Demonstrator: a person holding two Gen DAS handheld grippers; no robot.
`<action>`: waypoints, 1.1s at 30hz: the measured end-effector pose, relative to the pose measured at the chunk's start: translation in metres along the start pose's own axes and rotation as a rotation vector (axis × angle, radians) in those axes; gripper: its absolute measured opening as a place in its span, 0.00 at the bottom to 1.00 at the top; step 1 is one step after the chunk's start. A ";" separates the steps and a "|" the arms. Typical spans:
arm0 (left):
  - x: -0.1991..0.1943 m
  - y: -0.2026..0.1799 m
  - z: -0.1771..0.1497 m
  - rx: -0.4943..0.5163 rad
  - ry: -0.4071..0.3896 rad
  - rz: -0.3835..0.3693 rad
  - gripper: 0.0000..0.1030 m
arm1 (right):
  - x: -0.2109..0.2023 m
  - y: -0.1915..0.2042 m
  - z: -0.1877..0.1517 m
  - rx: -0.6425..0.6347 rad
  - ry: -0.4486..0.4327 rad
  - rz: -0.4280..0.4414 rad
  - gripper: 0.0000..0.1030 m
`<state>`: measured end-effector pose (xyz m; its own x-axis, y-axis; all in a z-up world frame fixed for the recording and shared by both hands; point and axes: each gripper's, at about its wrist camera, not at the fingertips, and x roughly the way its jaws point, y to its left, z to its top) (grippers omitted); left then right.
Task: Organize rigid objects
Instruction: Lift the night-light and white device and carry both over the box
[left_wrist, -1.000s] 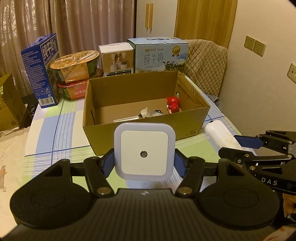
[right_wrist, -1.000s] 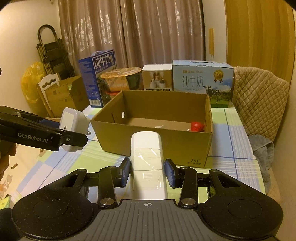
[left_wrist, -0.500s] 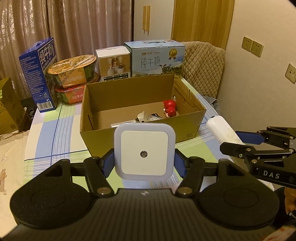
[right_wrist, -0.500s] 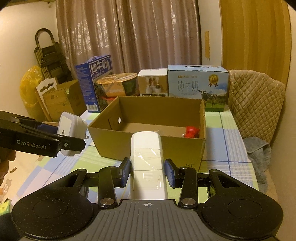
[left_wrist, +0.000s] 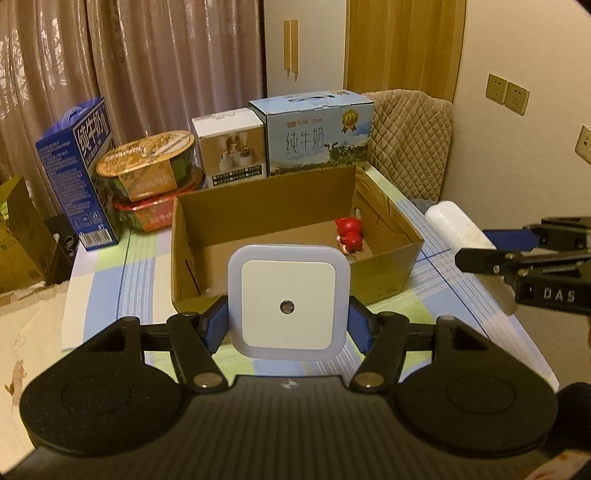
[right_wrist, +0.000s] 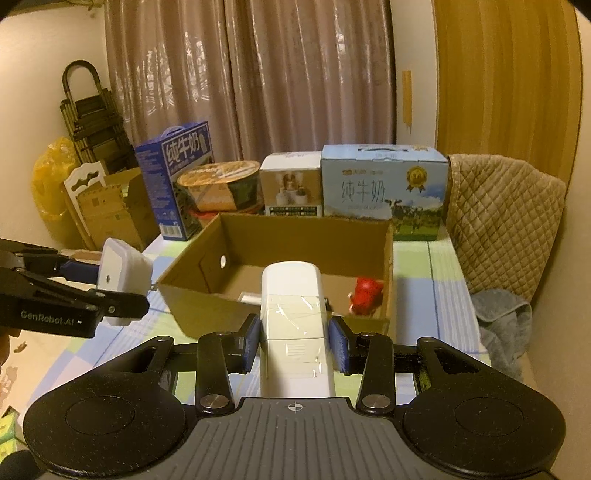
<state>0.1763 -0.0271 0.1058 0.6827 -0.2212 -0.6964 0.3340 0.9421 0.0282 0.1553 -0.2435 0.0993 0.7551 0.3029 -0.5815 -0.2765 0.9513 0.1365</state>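
left wrist cam: sits right behind the left gripper (left_wrist: 288, 325), angled down over the counter (left_wrist: 99, 295) toward the curtains
right wrist cam: same deal behind the right gripper (right_wrist: 293, 341), a bit further right
shared: both see the cardboard box (left_wrist: 384, 273) (right_wrist: 207, 306), milk cartons (left_wrist: 314, 136) (right_wrist: 380, 184), and each other's gripper

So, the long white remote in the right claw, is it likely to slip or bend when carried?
The white remote looks like hard plastic, so probably stiff. Its taped, glossy face may be slippery. The right claw clamps it near one end, so the free end might pivot downward.
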 end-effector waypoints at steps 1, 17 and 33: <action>0.002 0.001 0.003 0.005 -0.001 0.003 0.59 | 0.003 -0.001 0.005 -0.005 0.002 0.000 0.36; 0.053 0.026 0.043 0.030 0.022 0.011 0.59 | 0.064 -0.013 0.046 -0.028 0.049 0.017 0.36; 0.121 0.064 0.060 -0.029 0.075 0.020 0.59 | 0.145 -0.034 0.074 0.005 0.120 0.008 0.36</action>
<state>0.3192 -0.0087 0.0665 0.6382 -0.1842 -0.7475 0.3013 0.9533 0.0224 0.3180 -0.2279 0.0695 0.6762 0.3013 -0.6723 -0.2790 0.9493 0.1448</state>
